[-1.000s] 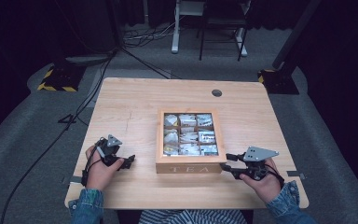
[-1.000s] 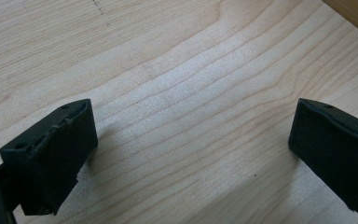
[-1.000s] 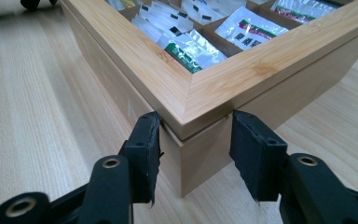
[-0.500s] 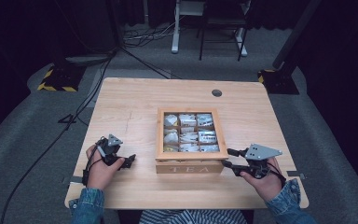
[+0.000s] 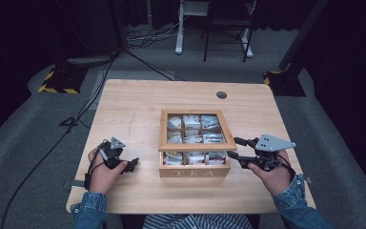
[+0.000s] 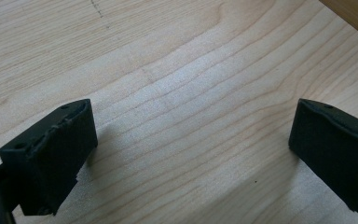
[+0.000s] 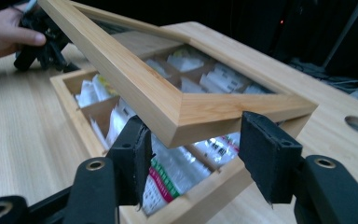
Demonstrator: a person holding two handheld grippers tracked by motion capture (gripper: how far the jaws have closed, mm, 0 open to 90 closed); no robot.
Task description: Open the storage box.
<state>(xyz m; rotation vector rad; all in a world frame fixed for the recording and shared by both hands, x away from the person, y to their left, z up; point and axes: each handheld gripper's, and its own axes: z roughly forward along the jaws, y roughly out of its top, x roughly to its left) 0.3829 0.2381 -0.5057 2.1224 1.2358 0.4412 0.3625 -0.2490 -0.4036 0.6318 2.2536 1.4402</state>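
Observation:
A wooden tea box [image 5: 194, 171] marked TEA stands at the middle of the table, its compartments filled with tea bags [image 5: 190, 139]. Its windowed lid [image 5: 198, 149] is tilted up at the front. My right gripper [image 5: 236, 150] is at the box's front right corner. In the right gripper view its jaws [image 7: 198, 140] have just been opening and stand apart under the raised lid's corner [image 7: 135, 79], with tea bags [image 7: 168, 177] below it. My left gripper [image 5: 131, 164] lies on the table left of the box, its jaws [image 6: 191, 154] wide open over bare wood.
The table [image 5: 138, 109] has a round cable hole [image 5: 221, 95] at the back right. Cables [image 5: 100, 81] and a yellow-black striped base [image 5: 57, 81] lie on the floor beyond the left back corner. The person's left hand [image 7: 4, 32] appears behind the box in the right gripper view.
My right gripper has risen at the box's front right corner and its jaws have parted. The lid's front edge has come up with it. The left gripper has stayed put.

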